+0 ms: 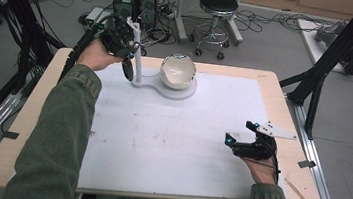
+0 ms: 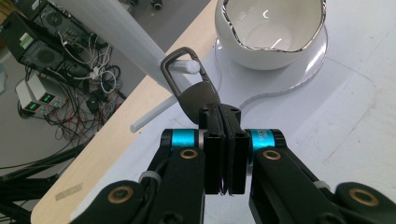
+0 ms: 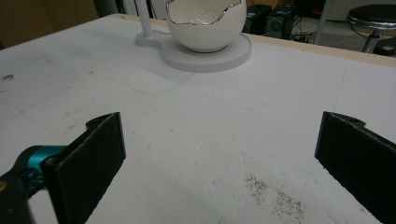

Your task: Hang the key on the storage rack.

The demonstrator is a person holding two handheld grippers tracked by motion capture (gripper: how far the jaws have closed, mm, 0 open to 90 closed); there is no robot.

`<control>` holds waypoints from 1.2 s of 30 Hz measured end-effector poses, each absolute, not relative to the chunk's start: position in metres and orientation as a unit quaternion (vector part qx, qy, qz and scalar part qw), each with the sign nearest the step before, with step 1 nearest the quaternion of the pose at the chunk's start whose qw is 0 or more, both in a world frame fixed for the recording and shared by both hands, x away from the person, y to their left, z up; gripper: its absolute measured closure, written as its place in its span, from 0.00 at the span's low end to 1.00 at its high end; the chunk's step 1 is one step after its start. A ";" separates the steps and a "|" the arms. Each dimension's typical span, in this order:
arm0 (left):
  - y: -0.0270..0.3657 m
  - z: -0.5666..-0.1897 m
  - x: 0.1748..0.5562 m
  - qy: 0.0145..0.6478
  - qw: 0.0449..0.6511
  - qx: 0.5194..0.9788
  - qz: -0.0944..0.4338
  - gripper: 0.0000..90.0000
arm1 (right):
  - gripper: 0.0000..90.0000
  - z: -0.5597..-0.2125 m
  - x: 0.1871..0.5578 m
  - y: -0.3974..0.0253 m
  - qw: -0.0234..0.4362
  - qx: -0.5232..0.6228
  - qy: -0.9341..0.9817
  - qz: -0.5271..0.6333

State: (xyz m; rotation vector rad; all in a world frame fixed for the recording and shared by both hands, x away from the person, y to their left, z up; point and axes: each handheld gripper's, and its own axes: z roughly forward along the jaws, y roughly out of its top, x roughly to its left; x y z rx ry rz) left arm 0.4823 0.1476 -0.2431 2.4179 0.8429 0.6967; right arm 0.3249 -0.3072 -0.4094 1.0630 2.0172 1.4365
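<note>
White tabletop: left gripper (image 2: 223,154) jaws clamp carabiner tag (image 2: 198,95), looped over peg (image 2: 184,66); right gripper (image 3: 219,154) jaws apart.

No text, label, brand, number or sign can be read on anything in these views.

Wooden table (image 1: 284,109), white sheet (image 1: 169,144) covering it, white stand base (image 1: 178,90) on the sheet

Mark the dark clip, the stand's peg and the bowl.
dark clip (image 2: 198,95): left gripper view, on its rounded dark body.
peg (image 2: 186,66): left gripper view, on its rounded white tip.
bowl (image 2: 261,51): left gripper view, on its white outer wall.
</note>
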 end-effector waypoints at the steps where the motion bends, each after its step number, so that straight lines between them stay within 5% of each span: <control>1: 0.147 -0.244 0.482 0.307 0.242 0.885 0.253 0.97 | 0.01 -0.409 0.325 -0.307 0.219 0.388 0.730 0.519; 3: 0.147 -0.245 0.482 0.305 0.242 0.887 0.249 0.95 | 0.01 -0.409 0.324 -0.307 0.217 0.389 0.729 0.520; 7: 0.150 -0.244 0.481 0.310 0.262 0.887 0.220 0.66 | 0.01 -0.409 0.325 -0.308 0.218 0.387 0.726 0.525; 20: 0.190 -0.254 0.464 0.346 0.328 0.860 0.183 0.07 | 0.01 -0.409 0.325 -0.307 0.210 0.388 0.724 0.530; 36: 0.230 -0.280 0.428 0.351 0.377 0.833 0.200 0.02 | 0.01 -0.408 0.329 -0.302 0.210 0.389 0.722 0.532</control>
